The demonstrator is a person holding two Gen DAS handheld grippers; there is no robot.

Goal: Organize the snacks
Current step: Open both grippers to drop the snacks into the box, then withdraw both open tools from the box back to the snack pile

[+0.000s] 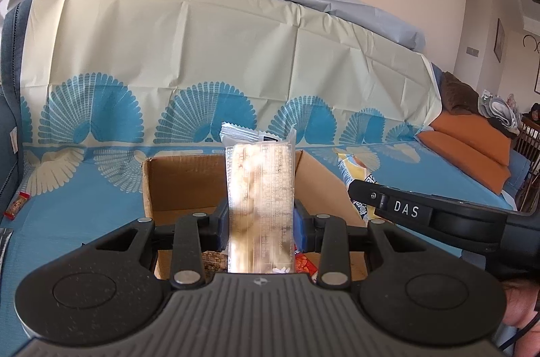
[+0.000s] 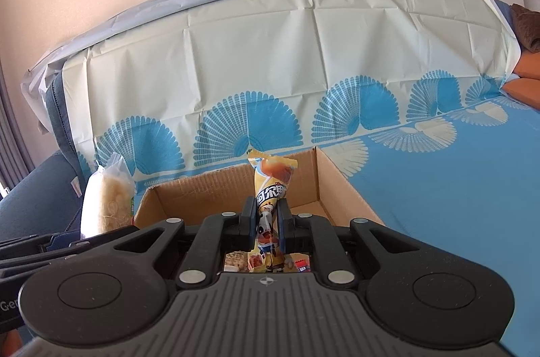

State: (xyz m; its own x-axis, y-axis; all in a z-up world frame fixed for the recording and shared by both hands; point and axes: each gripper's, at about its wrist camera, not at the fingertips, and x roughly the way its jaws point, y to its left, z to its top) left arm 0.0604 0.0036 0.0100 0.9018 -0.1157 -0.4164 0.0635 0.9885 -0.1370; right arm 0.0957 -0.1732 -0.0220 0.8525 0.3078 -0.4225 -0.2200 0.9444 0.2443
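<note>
Sofa under blue fan-print cover; box (image 2: 334, 184) sits on it. Left tongs (image 1: 260, 223) clench clear pack (image 1: 260, 205), right tongs (image 2: 268, 222) clench yellow pack (image 2: 271, 188). Both upright above box, contents below.

I see a blue patterned sofa cover (image 1: 84, 205) with an open cardboard box (image 1: 179, 184) on it, and what may be a small red wrapper (image 1: 17, 205) near its left edge

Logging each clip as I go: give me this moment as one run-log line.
left gripper: shut on clear snack pack | right gripper: shut on yellow snack packet | both over cardboard box | snacks already inside
</note>
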